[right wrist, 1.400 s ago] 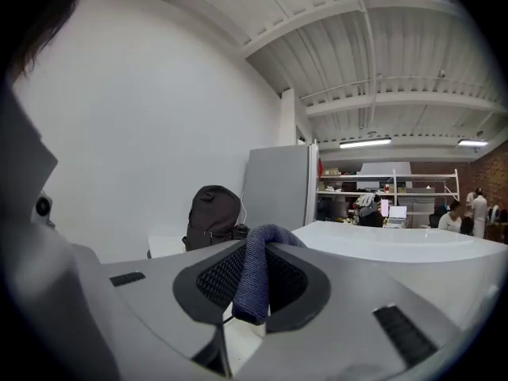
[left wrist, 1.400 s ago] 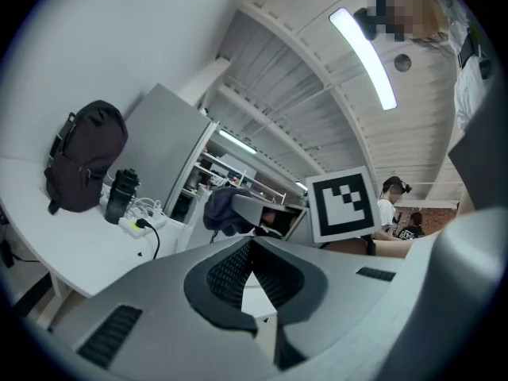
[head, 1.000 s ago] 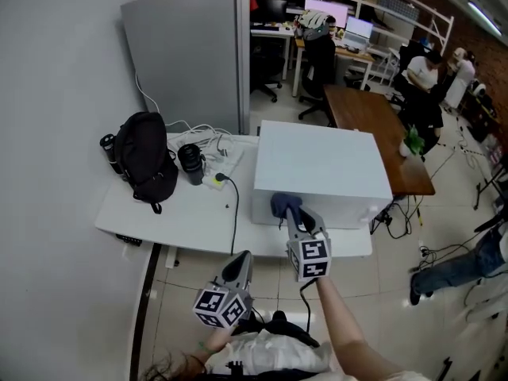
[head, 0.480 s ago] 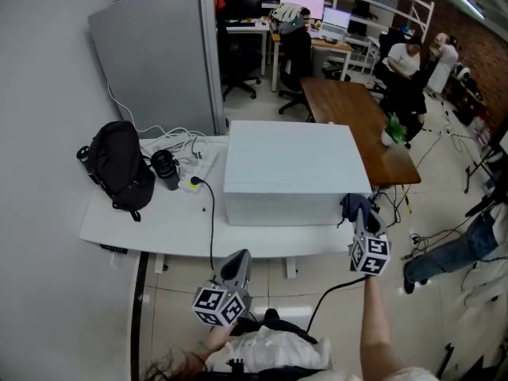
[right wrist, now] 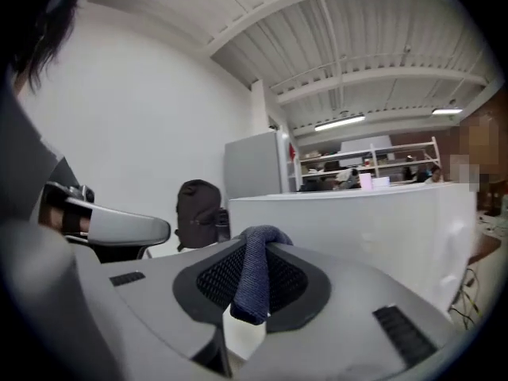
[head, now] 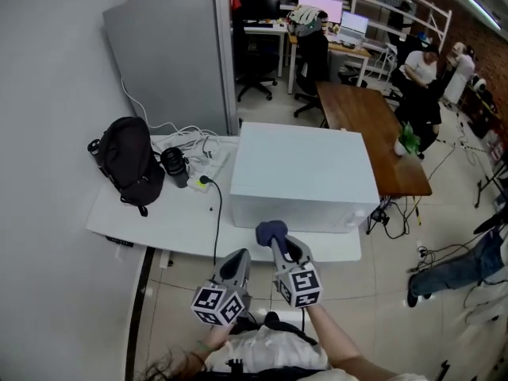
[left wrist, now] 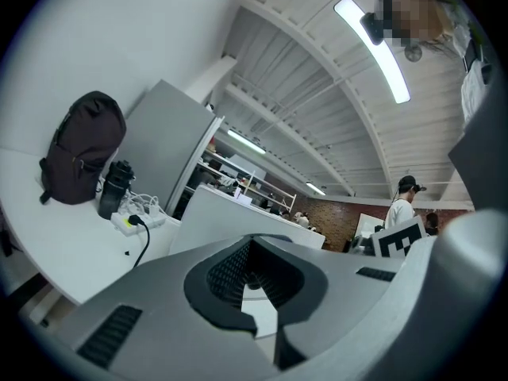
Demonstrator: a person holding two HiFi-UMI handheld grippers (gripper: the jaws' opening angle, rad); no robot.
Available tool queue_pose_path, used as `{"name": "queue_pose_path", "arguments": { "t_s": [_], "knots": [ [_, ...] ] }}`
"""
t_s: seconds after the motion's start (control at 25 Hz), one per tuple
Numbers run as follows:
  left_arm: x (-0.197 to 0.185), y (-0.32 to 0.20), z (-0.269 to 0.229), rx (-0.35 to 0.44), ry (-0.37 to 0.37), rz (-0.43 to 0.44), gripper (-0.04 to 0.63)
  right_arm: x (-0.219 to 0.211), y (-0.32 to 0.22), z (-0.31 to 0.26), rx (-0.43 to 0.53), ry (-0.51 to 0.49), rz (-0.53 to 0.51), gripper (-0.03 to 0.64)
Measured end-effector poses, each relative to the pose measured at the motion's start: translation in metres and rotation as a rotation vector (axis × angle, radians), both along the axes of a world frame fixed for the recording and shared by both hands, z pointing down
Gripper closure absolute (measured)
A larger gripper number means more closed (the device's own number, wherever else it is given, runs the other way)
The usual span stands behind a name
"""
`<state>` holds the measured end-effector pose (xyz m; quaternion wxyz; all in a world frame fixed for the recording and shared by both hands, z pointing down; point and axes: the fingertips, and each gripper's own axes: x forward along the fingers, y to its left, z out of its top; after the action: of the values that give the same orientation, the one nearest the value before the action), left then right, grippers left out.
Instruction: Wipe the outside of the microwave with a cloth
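- An open office is seen, with desks and seated people at the back and a grey partition (head: 171, 54) set against the white wall on the left.
- A white table (head: 159, 225) is placed in front of the partition, and everything relevant rests on it.
- The microwave (head: 305, 169), a white box, is set on the right part of the table, its front face turned toward the person.
- A black backpack (head: 131, 161) is propped at the table's left end, well apart from the microwave; a dark bottle (head: 175, 167) and a power strip (head: 202, 182) lie between the two.
- The left gripper (head: 236, 267) is held low at the table's near edge, its jaws brought together with nothing between them; no part in the wiping is seen.
- The right gripper (head: 275, 243) is raised in front of the microwave's front face, toward its left half.
- The cloth (right wrist: 254, 280), dark blue and bunched, is pinched between the right gripper's closed jaws, a loop standing out past the tips.
- Whether the cloth is touching the front face cannot be told; in the right gripper view a gap seems to be left.
- The front face is judged to be the step in hand.
- For the next move, the cloth would need to be pressed flat to the face and drawn across it, with the grip kept firm.
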<state>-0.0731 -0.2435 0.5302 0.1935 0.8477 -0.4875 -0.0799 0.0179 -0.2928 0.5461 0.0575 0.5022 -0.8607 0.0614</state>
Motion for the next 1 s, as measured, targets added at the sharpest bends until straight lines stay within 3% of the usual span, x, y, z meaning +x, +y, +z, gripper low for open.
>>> {"name": "queue_pose_path", "arguments": {
  "t_s": [0.2,0.44,0.64,1.0],
  "knots": [
    [-0.011,0.003,-0.005,0.017,-0.024,-0.033,0.604,-0.087,-0.028,0.004,0.046,0.067,-0.151,0.541],
    [-0.016,0.004,-0.006,0.014,-0.03,-0.057,0.604,-0.086,-0.053,0.023,0.031,0.159,-0.153,0.54],
    [-0.009,0.004,-0.004,0.009,-0.031,-0.031,0.605,0.0,-0.053,0.034,-0.014,0.141,0.003,0.54],
    [0.017,0.003,0.008,-0.017,-0.021,0.037,0.604,0.236,-0.029,0.037,-0.051,0.225,0.382,0.54]
  ]
}}
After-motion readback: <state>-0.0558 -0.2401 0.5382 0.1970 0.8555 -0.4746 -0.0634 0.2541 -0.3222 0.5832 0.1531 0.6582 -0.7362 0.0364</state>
